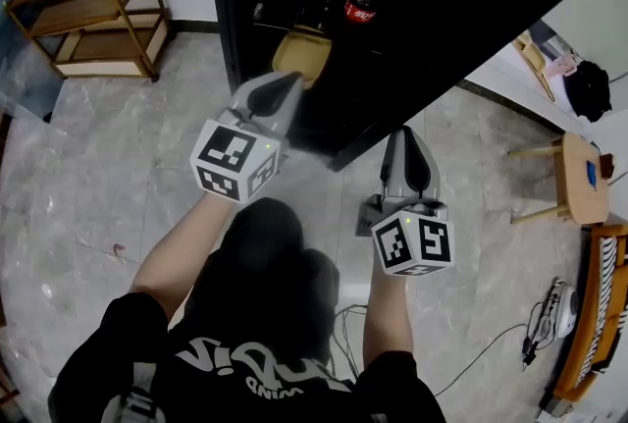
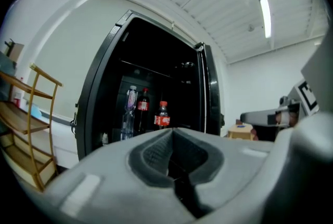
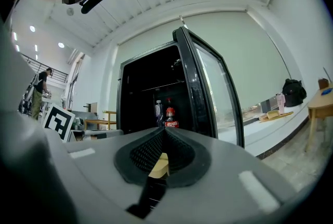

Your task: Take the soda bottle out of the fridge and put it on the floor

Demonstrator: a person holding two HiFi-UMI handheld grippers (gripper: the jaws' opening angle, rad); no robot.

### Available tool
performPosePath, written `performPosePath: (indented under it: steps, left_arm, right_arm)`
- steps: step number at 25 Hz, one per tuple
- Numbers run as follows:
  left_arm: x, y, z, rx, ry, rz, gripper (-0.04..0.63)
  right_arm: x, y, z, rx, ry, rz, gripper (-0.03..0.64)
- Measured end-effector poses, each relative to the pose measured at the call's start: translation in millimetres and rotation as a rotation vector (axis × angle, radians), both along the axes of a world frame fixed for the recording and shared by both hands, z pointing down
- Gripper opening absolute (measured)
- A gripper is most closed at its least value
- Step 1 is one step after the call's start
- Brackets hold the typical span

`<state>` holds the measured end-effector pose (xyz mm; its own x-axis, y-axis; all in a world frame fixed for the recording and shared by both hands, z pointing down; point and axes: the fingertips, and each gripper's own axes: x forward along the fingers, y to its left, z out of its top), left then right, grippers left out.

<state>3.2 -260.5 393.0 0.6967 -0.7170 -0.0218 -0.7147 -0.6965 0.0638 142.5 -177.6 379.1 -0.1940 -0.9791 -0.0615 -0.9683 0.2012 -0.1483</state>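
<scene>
Closest in, the left gripper (image 1: 283,82) and right gripper (image 1: 409,136) both have their jaws pressed together on nothing. Farther ahead, the soda bottle (image 1: 364,1) stands inside the open fridge (image 1: 442,28), just right of a dark bottle (image 2: 143,108) and a clear bottle (image 2: 129,108). A careless reach could topple those neighbours. A tan object (image 1: 299,53) at the fridge's foot crowds the approach, and cables (image 1: 471,352) trail across the near floor.
</scene>
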Motion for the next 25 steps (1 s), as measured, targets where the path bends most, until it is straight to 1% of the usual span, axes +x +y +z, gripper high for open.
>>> performPosePath:
  steps: [4, 9, 13, 14, 16, 18, 19, 21, 22, 24, 25]
  left_arm:
    - [-6, 4, 5, 0.018, 0.025, -0.001, 0.003]
    - [-8, 10, 6, 0.04, 0.058, -0.001, 0.003]
    - [1, 10, 2, 0.042, 0.051, 0.012, 0.009]
    - [3, 9, 2, 0.04, 0.047, 0.021, 0.039]
    - [8, 7, 0, 0.043, 0.049, 0.039, 0.064]
    - [13, 2, -2, 0.048, 0.055, 0.054, 0.121]
    - [17, -1, -4, 0.051, 0.059, 0.061, 0.169]
    - [25, -7, -9, 0.061, 0.065, 0.074, 0.318]
    - [30, -10, -11, 0.066, 0.061, 0.078, 0.379]
    - [37, -13, -11, 0.068, 0.042, 0.084, 0.418]
    - [40, -15, -10, 0.067, 0.032, 0.086, 0.427]
  right_arm:
    - [-3, 7, 11, 0.027, 0.007, -0.012, -0.003]
    - [-11, 13, 25, 0.037, 0.004, -0.032, -0.003]
    - [-11, 16, 29, 0.052, -0.002, -0.043, -0.003]
    - [-11, 17, 29, 0.055, -0.006, -0.044, -0.003]
    - [-11, 21, 29, 0.065, -0.014, -0.049, -0.003]
    - [-12, 23, 31, 0.066, -0.012, -0.054, -0.003]
    - [-12, 24, 34, 0.062, -0.01, -0.056, -0.003]
    - [-10, 27, 40, 0.051, -0.013, -0.057, -0.003]
    - [-9, 28, 43, 0.046, -0.016, -0.057, -0.003]
    - [-7, 30, 49, 0.037, -0.022, -0.057, -0.003]
    - [-7, 30, 51, 0.033, -0.022, -0.058, -0.003]
